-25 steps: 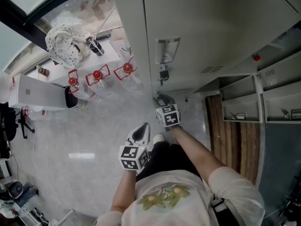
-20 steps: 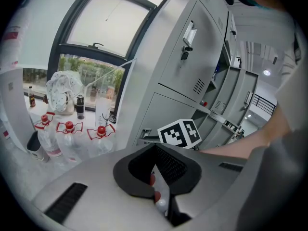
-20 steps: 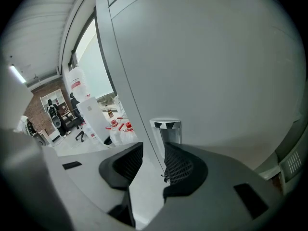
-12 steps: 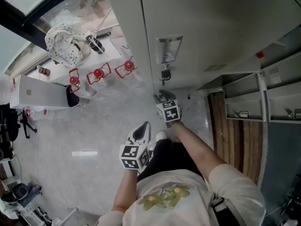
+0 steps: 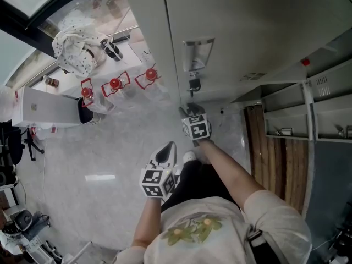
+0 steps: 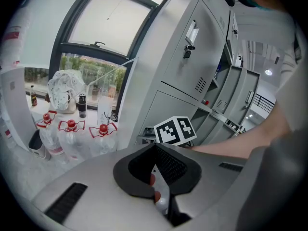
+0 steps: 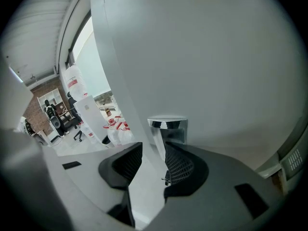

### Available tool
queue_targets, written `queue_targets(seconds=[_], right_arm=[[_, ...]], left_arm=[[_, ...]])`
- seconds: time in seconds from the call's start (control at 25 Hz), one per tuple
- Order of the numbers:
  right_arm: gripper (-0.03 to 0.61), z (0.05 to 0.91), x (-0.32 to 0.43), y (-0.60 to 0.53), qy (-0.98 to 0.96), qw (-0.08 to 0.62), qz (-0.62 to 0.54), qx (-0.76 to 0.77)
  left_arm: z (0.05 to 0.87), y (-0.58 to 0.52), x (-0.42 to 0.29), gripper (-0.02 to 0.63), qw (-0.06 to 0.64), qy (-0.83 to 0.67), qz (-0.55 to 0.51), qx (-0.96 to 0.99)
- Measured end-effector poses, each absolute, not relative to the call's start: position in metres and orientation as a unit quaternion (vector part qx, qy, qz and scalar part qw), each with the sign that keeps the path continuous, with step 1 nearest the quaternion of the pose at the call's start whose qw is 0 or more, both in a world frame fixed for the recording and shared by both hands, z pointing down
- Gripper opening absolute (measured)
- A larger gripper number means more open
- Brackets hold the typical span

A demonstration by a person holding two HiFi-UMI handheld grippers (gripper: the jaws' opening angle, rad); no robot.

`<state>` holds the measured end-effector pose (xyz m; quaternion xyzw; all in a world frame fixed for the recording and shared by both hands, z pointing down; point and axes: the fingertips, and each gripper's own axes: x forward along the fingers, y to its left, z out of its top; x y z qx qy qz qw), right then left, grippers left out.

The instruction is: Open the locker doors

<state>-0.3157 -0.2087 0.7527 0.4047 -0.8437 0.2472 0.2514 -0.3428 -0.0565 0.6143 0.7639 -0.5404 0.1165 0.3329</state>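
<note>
Grey lockers (image 5: 236,32) fill the upper right of the head view, the upper door with a chrome handle (image 5: 197,53) and a keyed lock (image 5: 193,84). My right gripper (image 5: 188,110) is low down at the left edge of a locker door (image 7: 207,57). Its jaws have just been opening and now stand apart astride that edge, just below a chrome handle (image 7: 167,125). The right gripper (image 7: 153,150) is open and its pads do not press on the door. My left gripper (image 5: 169,147) hangs by the person's body, away from the lockers. The left gripper (image 6: 155,148) is shut and holds nothing.
Three water bottles with red caps (image 5: 114,87) stand on the floor left of the lockers, with a white spotted bag (image 5: 74,51) behind them and a white box (image 5: 44,109) to their left. Open locker compartments (image 5: 286,120) lie to the right. The person's legs are below the grippers.
The right gripper's marker cube has crept slightly towards the locker. The left gripper has kept still.
</note>
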Motion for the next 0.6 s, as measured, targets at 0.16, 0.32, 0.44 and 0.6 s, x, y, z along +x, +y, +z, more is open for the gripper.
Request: queue_targets(seconds=[0.16, 0.32, 0.44, 0.6], right_arm=[[0.14, 0.755, -0.314, -0.201, -0.836, 0.262, 0.241, 0.418], [0.14, 0.755, -0.312, -0.195, -0.821, 0.265, 0.247, 0.442], [0.14, 0.755, -0.309, -0.193, -0.807, 0.261, 0.259, 0.463], [0.138, 0.756, -0.304, -0.193, -0.795, 0.258, 0.268, 0.479]], left_arm=[[0.615, -0.053, -0.343, 0.029, 0.333, -0.539, 0.117, 0.765], [0.616, -0.051, -0.343, 0.029, 0.334, -0.538, 0.116, 0.765], [0.615, -0.049, -0.345, 0.029, 0.333, -0.538, 0.117, 0.765], [0.615, -0.046, -0.346, 0.029, 0.334, -0.54, 0.118, 0.763]])
